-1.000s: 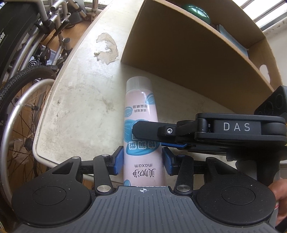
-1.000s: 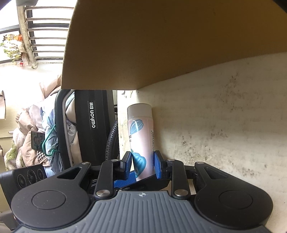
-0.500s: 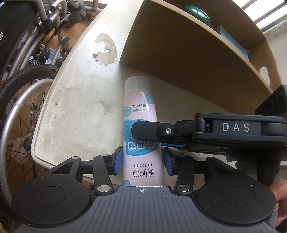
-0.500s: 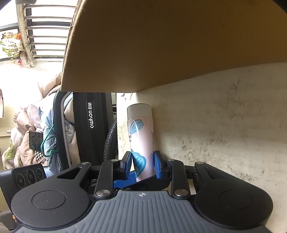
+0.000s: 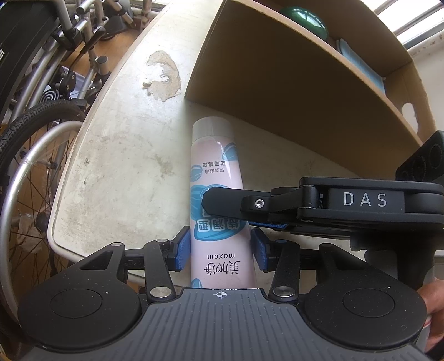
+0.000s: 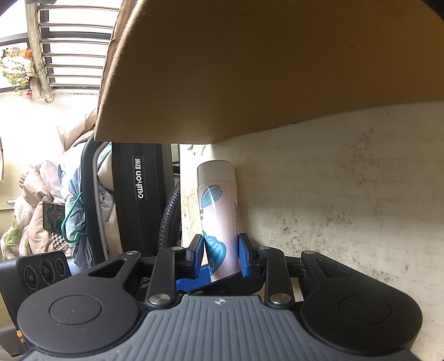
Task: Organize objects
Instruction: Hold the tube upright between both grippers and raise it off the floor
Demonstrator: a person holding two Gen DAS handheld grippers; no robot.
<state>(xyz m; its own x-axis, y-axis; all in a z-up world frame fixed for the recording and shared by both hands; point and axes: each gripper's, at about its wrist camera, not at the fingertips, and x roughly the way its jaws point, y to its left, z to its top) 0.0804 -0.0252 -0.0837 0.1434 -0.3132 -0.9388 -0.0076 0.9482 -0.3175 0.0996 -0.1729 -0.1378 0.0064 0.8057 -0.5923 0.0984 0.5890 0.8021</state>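
A pink tube (image 5: 213,172) with blue leaf prints and a white cap is held over the worn white table (image 5: 125,138), cap end pointing away. In the left wrist view my left gripper (image 5: 221,252) is shut on its lower part, blue pads against both sides. My right gripper (image 5: 230,213) reaches in from the right and clamps the tube just above. The right wrist view shows the same tube (image 6: 219,200) pinched in my right gripper (image 6: 221,254), with a blue pad of the left gripper below it. I cannot tell whether the cap touches the table.
An open cardboard box (image 5: 277,83) stands on the table right of the tube, with a green round item (image 5: 305,20) and a light blue item (image 5: 358,64) inside. A wheelchair (image 5: 33,138) is parked past the table's left edge. A hand (image 5: 433,302) shows at the right.
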